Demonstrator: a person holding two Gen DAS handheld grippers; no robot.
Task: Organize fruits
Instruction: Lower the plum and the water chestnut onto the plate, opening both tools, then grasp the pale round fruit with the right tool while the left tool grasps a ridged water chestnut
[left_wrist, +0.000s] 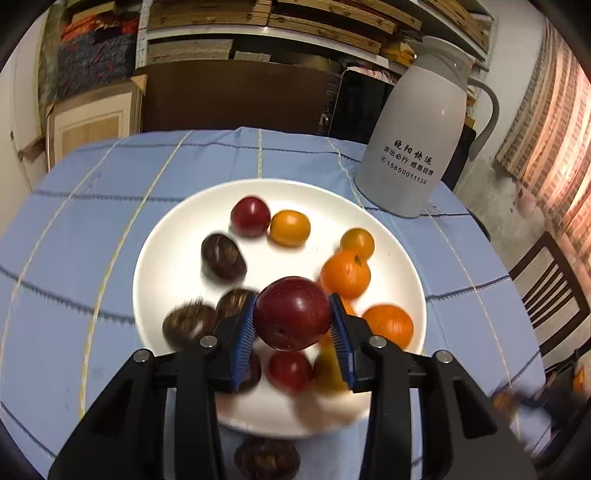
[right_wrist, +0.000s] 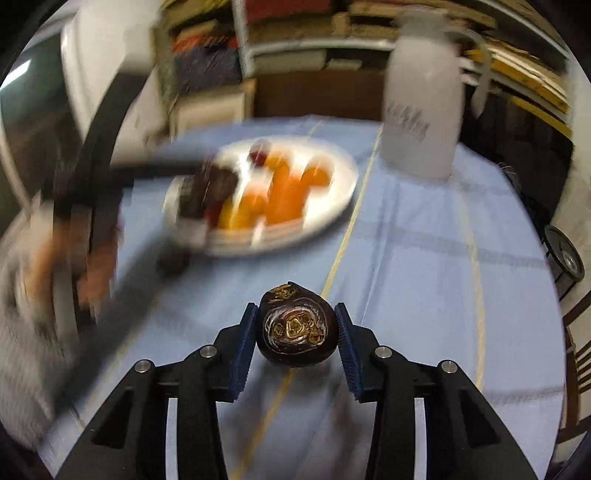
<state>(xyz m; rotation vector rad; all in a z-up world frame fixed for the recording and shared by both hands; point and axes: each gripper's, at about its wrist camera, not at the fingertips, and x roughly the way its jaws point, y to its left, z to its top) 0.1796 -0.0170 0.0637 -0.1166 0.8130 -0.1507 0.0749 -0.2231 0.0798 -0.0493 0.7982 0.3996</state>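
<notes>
My left gripper (left_wrist: 293, 321) is shut on a dark red plum (left_wrist: 292, 313) and holds it above a white plate (left_wrist: 173, 236). On the plate lie small red fruits (left_wrist: 250, 216), orange fruits (left_wrist: 345, 274) and brown chestnuts (left_wrist: 222, 256). One chestnut (left_wrist: 266, 459) lies on the cloth in front of the plate. My right gripper (right_wrist: 296, 326) is shut on a dark brown chestnut (right_wrist: 296, 326) above the blue cloth, near the front of the table. The plate (right_wrist: 332, 201) shows blurred at the back left of the right wrist view, with the left gripper (right_wrist: 192, 192) over it.
A white thermos jug (left_wrist: 421, 147) stands behind the plate at the right; it also shows in the right wrist view (right_wrist: 424, 110). The table wears a blue checked cloth (left_wrist: 92, 258). A wooden chair (left_wrist: 546, 288) stands at the right. Shelves fill the background.
</notes>
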